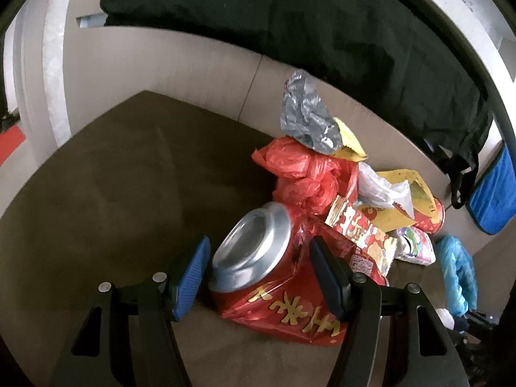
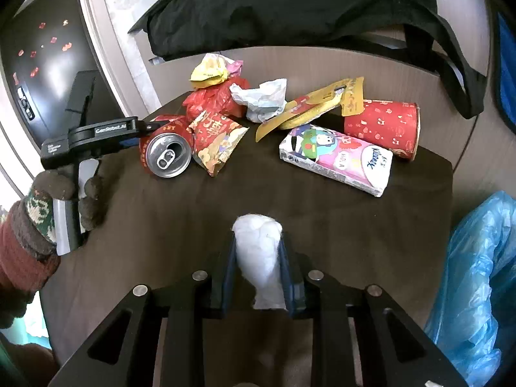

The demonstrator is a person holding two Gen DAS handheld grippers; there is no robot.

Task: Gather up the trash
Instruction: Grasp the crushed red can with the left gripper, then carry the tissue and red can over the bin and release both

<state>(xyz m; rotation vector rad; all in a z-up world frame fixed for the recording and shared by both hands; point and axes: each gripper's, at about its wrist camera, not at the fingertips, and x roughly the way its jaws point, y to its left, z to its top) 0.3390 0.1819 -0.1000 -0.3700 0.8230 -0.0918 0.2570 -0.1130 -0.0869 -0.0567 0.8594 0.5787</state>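
A red drink can (image 1: 258, 271) lies on its side on the dark brown table (image 1: 113, 193), its silver base towards me. My left gripper (image 1: 261, 274) is open with one blue pad on each side of the can, not pressing it. The can also shows in the right wrist view (image 2: 166, 153), with the left gripper (image 2: 135, 129) at its far side. My right gripper (image 2: 258, 267) is shut on a white crumpled tissue wad (image 2: 258, 251) above the table's near part.
A trash pile sits behind the can: red plastic bag (image 1: 300, 174), silver wrapper (image 1: 306, 116), red snack packet (image 2: 216, 142), Kleenex tissue pack (image 2: 338, 158), red paper cup (image 2: 383, 125), yellow wrappers (image 2: 319, 106). A blue plastic bag (image 2: 477, 277) hangs at the table's right. Black cloth (image 2: 290, 9) lies behind.
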